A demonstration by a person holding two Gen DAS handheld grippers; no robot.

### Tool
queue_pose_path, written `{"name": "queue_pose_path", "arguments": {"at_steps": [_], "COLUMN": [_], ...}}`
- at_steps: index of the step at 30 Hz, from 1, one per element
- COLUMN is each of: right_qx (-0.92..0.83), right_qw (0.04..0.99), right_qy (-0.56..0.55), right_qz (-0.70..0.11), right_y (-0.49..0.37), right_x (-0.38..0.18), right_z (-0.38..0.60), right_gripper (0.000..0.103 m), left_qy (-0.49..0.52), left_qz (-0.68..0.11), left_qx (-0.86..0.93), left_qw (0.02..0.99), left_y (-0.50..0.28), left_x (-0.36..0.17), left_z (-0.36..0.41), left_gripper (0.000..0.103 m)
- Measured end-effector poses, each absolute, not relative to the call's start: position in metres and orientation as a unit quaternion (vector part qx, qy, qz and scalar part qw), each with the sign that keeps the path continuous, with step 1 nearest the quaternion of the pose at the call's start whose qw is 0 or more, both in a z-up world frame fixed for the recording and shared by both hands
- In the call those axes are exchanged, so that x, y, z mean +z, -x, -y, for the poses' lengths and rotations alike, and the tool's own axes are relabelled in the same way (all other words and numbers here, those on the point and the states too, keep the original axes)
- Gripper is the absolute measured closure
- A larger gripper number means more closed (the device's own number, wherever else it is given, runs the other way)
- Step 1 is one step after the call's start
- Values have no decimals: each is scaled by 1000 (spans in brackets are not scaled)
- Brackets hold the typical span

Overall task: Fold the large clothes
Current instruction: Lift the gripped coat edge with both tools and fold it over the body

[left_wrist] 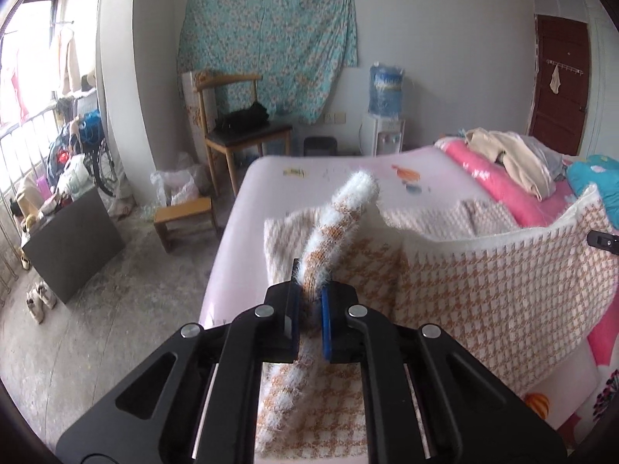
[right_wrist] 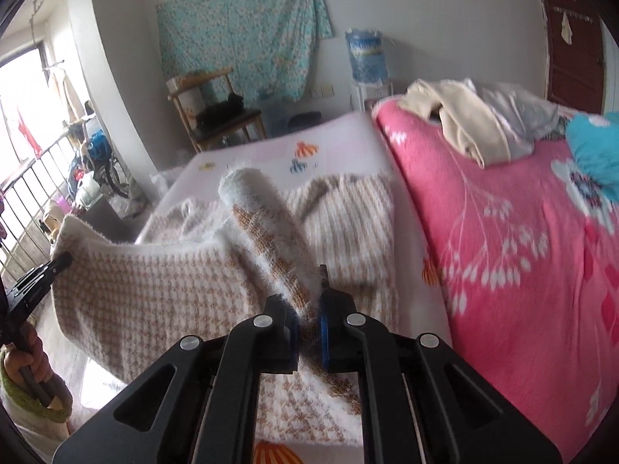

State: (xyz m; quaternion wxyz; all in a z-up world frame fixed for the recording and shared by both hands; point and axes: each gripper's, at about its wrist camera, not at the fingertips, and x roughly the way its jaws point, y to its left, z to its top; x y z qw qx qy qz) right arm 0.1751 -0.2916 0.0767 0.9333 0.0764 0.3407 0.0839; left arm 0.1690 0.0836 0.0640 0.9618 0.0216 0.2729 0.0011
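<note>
A fluffy white-and-tan houndstooth knit garment (left_wrist: pixel 483 278) lies on the pale pink bed sheet (left_wrist: pixel 332 162), its near edge lifted off the bed. My left gripper (left_wrist: pixel 309 301) is shut on a bunched fold of it, which sticks up past the pads. In the right wrist view the same garment (right_wrist: pixel 162 282) hangs stretched between both hands, and my right gripper (right_wrist: pixel 307 309) is shut on another rolled fold. The left gripper (right_wrist: pixel 58 265) shows at the left edge there, held by a hand in a green cuff. The right gripper's tip (left_wrist: pixel 601 237) peeks in at the far right of the left wrist view.
A bright pink floral blanket (right_wrist: pixel 503 239) covers the bed's right side, with a heap of beige and grey clothes (right_wrist: pixel 476 123) on it. Beyond the bed stand a wooden chair (left_wrist: pixel 236 127), a small stool (left_wrist: pixel 185 216), a water dispenser (left_wrist: pixel 383 116) and a dark box (left_wrist: pixel 73 239).
</note>
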Motion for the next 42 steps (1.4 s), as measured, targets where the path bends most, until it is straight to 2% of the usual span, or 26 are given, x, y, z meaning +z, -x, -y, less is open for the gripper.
{"name": "queue_pose_path", "arguments": {"at_steps": [5,9,13,16,18,20,21,23,25,29,32,33,39,42], "right_qx": [101,110,113,109,122,139,157,184,189,173,150,132,49,3], "right_qw": [947,945,923,890,855,814,790,759,750,771,795,806,848,868], "right_qy": [-60,-62,-96,-137,-187,-271,-323,-388,-407,-375,-329,-303,-133,38], "right_qz": [-299,-301,-355,-420,-468,-495,-496,-489,-486,-485,-487,-491,-510,-495], "right_y": [-233,-309,-388,-438,-458,-468,-469,-467,-464,-462,-464,-466,-471,-466], "right_x": [108,110,72,19,-17,-47,-59,-69,-69,-50,-35,-32,-21,-7], "right_z": [291,294,303,314,326,348,361,380,388,386,377,373,346,313], "right_gripper": [95,95,95,94,94,88,86,81,74,70,69,65,50,38], "left_qy": [-20,-17,-9,1,25,58,79,130,184,211,191,180,156,149], "left_qz": [-245,-259,-327,-403,-457,-486,-487,-480,-471,-429,-412,-414,-441,-447], "left_qx": [0,0,-8,-12,-12,-16,-16,-22,-26,-20,-46,-55,-91,-109], "left_qw": [969,966,945,915,889,872,870,867,862,878,890,891,879,875], "left_y": [-223,-295,-379,-433,-460,-471,-471,-469,-464,-455,-449,-449,-457,-460], "left_x": [93,97,65,21,-11,-29,-33,-31,-30,-10,3,5,-3,-8], "left_z": [-92,-98,-103,-107,-116,-127,-135,-153,-174,-191,-179,-170,-142,-131], "left_gripper": [96,96,95,94,89,81,78,65,63,65,65,65,65,65]}}
